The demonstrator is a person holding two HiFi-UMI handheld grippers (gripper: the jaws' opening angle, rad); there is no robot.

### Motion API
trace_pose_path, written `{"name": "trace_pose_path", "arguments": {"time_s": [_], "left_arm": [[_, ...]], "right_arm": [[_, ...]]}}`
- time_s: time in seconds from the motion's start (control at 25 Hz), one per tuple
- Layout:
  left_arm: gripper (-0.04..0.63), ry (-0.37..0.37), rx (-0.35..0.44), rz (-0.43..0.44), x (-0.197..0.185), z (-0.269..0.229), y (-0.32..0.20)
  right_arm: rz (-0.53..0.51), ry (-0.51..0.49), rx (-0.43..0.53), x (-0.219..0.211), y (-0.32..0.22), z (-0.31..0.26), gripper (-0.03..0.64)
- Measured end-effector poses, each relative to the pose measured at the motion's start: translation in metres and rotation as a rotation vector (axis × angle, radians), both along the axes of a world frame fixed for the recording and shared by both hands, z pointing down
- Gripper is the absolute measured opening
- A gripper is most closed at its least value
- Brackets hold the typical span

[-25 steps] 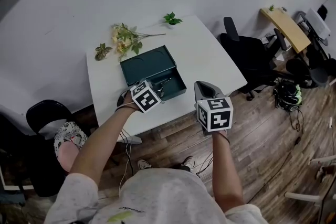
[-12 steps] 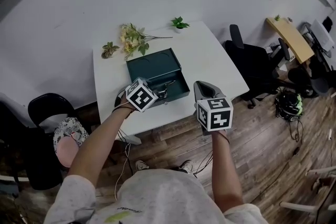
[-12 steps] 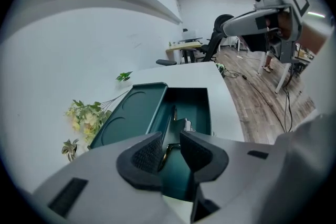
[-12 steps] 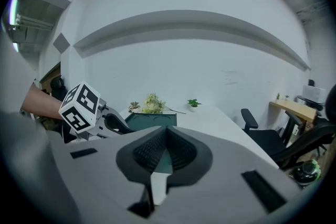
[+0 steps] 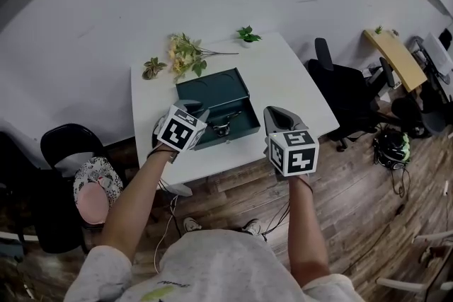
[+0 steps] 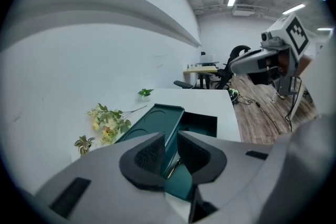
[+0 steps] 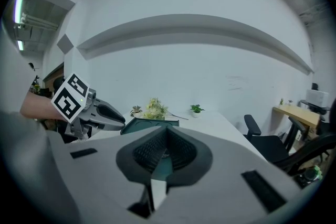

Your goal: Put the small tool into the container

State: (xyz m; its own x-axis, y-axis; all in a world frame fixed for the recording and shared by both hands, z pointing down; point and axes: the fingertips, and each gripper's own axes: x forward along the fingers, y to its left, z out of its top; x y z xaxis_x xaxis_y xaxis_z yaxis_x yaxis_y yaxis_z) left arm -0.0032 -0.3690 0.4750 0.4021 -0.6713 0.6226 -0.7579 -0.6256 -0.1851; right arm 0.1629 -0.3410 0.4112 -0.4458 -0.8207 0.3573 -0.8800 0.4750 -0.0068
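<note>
Tool (image 5: pixel 225 123) and box are what we look at first: the small metal tool lies inside the open dark green container (image 5: pixel 211 88), on the floor of its deep half, the half nearest us. We see nothing else in that half. The lid is folded right back and lies flat on the white table (image 5: pixel 287 78), its inner face up and bare. Beyond the lid we see a spray of pale flowers (image 5: pixel 185 55), a leafy sprig (image 5: pixel 151 68) beside it and a little potted plant (image 5: pixel 247 34) at the far edge. Our left gripper (image 6: pixel 170 140) hangs above the near left corner of the box; its jaws have just been closing, yet a narrow gap remains and nothing sits between the pads. Our right gripper (image 7: pixel 166 134) hovers off the table's near edge with its jaws together and empty.
</note>
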Motion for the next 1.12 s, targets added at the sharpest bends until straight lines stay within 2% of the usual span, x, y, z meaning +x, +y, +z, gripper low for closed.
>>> {"name": "trace_pose_path", "arguments": {"time_s": [0.28,0.44,0.84,1.12], "left_arm": [[0.067,0.152,0.068,-0.097,-0.017,-0.032,0.004],[0.059,0.208,0.103,-0.141,-0.025,-0.044,0.01],[0.027,0.268,0.184,-0.235,-0.044,-0.071,0.021],[0.002,0.286,0.192,-0.29,-0.055,-0.069,0.024]], "right_arm": [[0.002,-0.006,0.021,-0.002,-0.003,-0.008,0.005],[0.005,-0.011,0.032,-0.002,-0.003,-0.012,0.005],[0.013,-0.027,0.045,-0.003,-0.005,-0.022,0.004],[0.009,-0.039,0.051,-0.001,-0.002,-0.023,0.003]]}}
